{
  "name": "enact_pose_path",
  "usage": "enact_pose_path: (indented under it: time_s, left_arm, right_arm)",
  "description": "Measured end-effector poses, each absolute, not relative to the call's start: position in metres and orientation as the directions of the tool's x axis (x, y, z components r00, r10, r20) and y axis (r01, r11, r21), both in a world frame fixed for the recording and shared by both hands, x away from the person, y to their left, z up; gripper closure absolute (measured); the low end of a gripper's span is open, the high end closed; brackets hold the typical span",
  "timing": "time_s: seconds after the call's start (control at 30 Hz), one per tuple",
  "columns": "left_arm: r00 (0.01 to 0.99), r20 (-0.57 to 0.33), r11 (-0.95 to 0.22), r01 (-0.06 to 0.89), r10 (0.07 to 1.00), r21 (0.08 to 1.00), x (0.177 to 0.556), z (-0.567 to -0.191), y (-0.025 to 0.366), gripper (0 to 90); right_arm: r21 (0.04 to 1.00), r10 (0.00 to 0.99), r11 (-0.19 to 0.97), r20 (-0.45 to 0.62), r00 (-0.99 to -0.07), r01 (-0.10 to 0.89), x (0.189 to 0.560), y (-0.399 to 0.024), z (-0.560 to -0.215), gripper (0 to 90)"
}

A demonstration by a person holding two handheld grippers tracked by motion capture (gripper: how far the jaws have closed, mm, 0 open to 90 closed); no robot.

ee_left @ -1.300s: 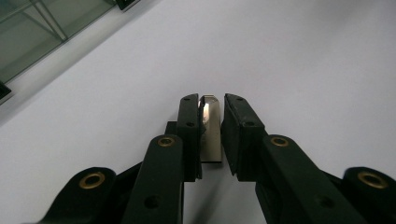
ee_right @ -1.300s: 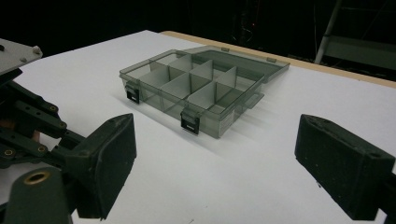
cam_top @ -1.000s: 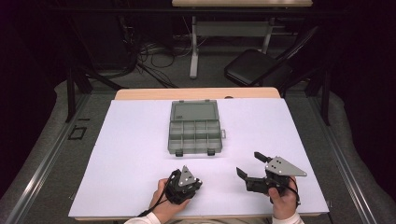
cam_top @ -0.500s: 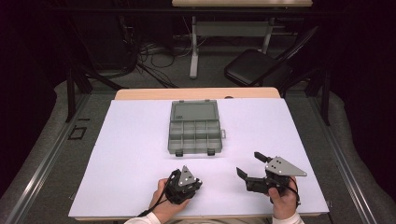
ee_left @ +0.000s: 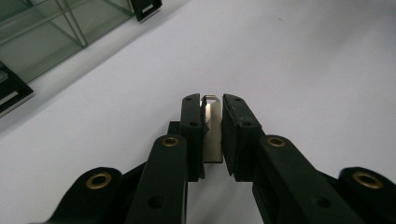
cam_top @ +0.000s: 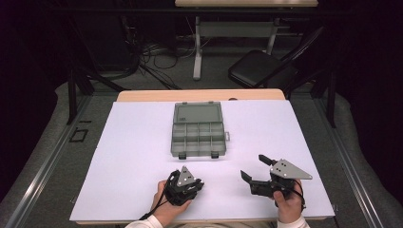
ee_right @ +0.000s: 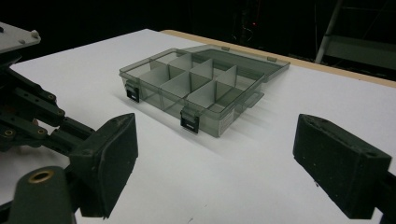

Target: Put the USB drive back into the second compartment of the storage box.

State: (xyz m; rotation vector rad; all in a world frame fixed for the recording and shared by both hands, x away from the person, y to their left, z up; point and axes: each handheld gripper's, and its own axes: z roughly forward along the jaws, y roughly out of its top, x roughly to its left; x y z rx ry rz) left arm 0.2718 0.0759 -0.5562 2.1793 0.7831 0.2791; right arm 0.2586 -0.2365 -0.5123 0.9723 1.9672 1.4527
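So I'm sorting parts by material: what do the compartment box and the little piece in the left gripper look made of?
The compartment box looks like clear, smoke-tinted plastic: the dividers show through its glossy walls, and its latches are black. The little piece clamped in the left gripper looks like bright metal, silvery and reflective, though coated plastic can't be ruled out.

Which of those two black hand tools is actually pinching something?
The left tool: its jaws are closed on a small shiny metal piece. The right tool has its jaws spread wide with nothing between them, aimed toward the compartment box.

Open organizer box (cam_top: 198, 130) ahead (sides free)
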Motion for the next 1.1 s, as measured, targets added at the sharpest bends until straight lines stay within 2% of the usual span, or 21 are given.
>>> enact_pose_path:
  time_s: [0.4,1.1]
  left_arm:
    - [0.766,-0.114,-0.430,0.470,0.632,0.771,0.276,-0.551,0.085,79.2]
    - [0.711,-0.141,-0.331,0.481,0.689,0.812,0.282,-0.539,0.106,79.2]
  right_arm:
    - [0.953,0.788,0.174,0.016,-0.616,0.248,0.259,-0.237,-0.512,13.8]
    - [0.953,0.788,0.173,0.017,-0.615,0.249,0.259,-0.237,-0.513,13.8]
